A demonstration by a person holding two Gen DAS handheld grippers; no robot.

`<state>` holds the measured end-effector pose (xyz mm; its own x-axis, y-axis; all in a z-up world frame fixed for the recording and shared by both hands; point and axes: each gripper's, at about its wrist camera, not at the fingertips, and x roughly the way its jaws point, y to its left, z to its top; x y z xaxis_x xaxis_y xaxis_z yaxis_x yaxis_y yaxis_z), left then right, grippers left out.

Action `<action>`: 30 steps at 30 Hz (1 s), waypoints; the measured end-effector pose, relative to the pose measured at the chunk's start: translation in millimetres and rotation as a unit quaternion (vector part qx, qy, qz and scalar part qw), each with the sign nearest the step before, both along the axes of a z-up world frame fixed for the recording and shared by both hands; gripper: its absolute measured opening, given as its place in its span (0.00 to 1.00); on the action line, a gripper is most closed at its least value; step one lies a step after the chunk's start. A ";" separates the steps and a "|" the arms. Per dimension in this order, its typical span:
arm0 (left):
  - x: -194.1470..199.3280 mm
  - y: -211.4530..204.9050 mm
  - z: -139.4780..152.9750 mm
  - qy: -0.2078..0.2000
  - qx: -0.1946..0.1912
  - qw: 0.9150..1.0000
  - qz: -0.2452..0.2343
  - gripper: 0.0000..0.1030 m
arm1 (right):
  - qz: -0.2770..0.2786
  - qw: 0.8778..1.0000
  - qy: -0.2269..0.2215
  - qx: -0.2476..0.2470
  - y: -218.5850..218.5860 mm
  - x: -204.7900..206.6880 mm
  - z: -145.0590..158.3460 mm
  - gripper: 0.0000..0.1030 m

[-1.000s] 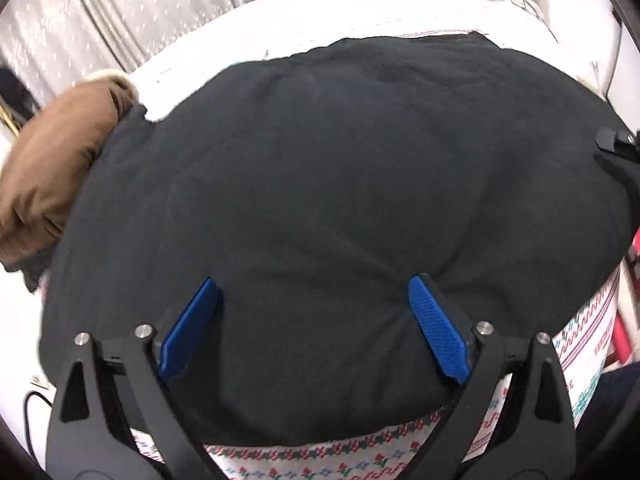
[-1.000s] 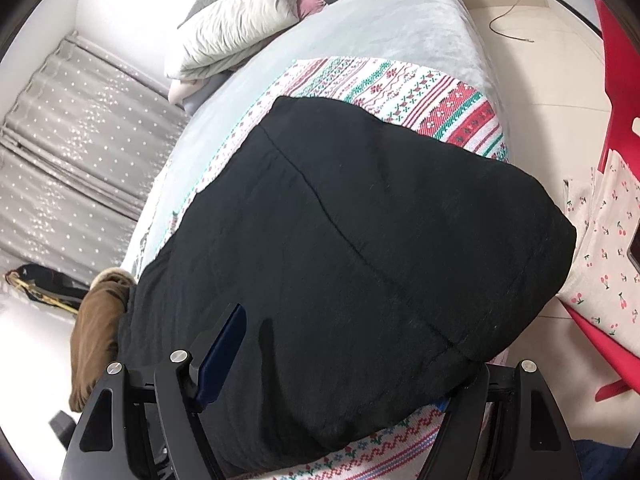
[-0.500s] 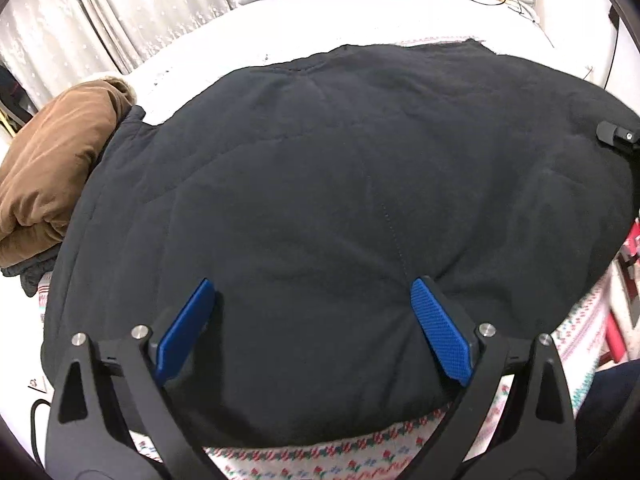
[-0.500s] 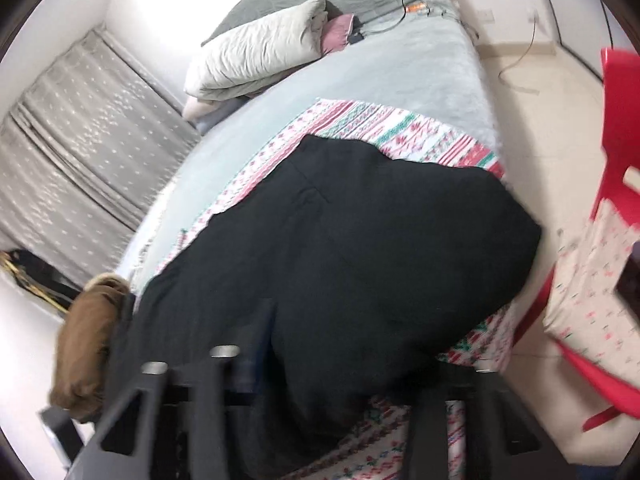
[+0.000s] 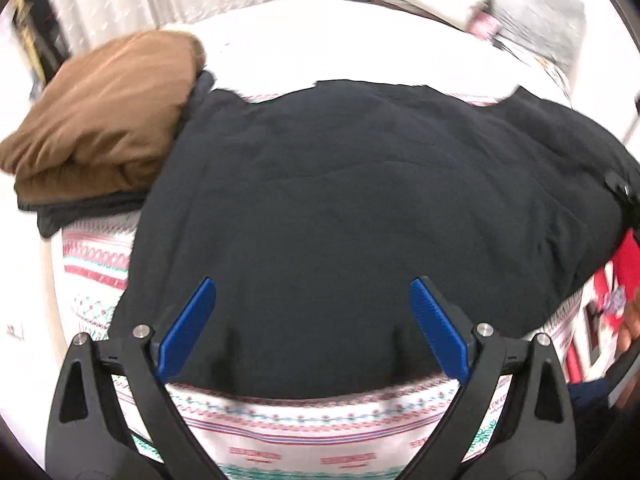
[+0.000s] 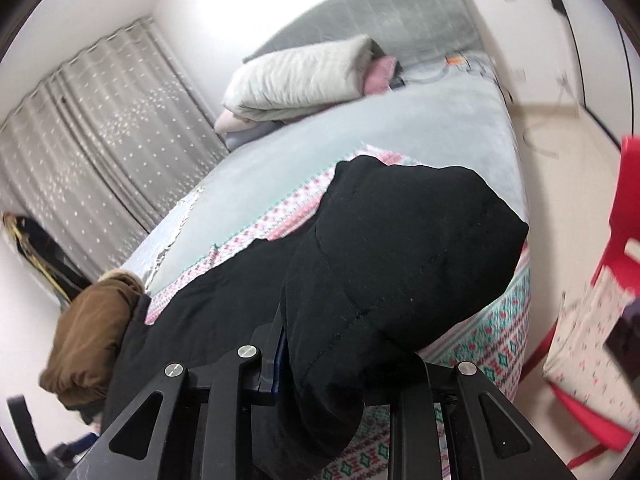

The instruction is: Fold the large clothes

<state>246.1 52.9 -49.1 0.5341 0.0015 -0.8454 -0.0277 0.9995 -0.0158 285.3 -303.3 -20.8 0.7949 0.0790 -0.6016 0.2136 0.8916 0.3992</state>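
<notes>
A: Start closest in. What is the right claw [image 6: 320, 364] doing?

B: Its jaws are closing, and a thick fold of the black coat [image 6: 392, 256] is bunched between them. The cloth hides the right-hand pad; one blue pad [image 6: 279, 364] shows, pressed against the fabric. I read it as clamped on the coat's edge, which bulges up over the claw.

A: And the left claw [image 5: 312, 328]?

B: Its jaws stand wide apart, with nothing gripped. The blue pads [image 5: 186, 330] hover above the near hem of the coat [image 5: 360, 220], with the patterned blanket [image 5: 304, 420] showing just below them.

A: So where is the coat overall?

B: Spread across the foot of the bed [image 6: 400, 128], lying on that red, green and white patterned blanket [image 6: 492, 340]. The right side is lifted into a hump; the rest lies flat toward the left.

A: What is beside it?

B: A folded brown garment [image 5: 108, 120] at the coat's left end, touching it, with something dark underneath. In the right wrist view the same brown garment [image 6: 92, 332] sits at the bed's corner.

A: Farther back?

B: Bare grey bedding, then folded pale quilts [image 6: 300, 76] against a grey headboard [image 6: 380, 20]. Dotted grey curtains [image 6: 92, 140] hang on the left, and a red chair [image 6: 628, 208] stands off the bed's right edge.
</notes>
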 end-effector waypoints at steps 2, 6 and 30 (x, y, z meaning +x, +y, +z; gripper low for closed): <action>-0.8 17.7 -2.2 0.004 -0.018 1.000 0.020 0.95 | 0.002 1.000 -0.008 -0.022 10.4 -0.7 3.7 0.24; -8.6 45.5 -5.0 0.004 -0.033 0.998 0.050 0.95 | 0.006 0.998 -0.018 -0.052 26.5 -1.4 6.4 0.24; -37.2 188.5 -0.4 -0.005 -0.163 0.972 0.171 0.95 | 0.064 0.962 -0.135 -0.229 179.6 -5.9 37.1 0.22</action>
<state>209.0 241.4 -49.5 0.5575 -0.0874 -0.8255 -0.3552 0.8737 -0.3324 279.4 -123.7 16.3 0.9281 -0.0381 -0.3703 0.0347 0.9993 -0.0157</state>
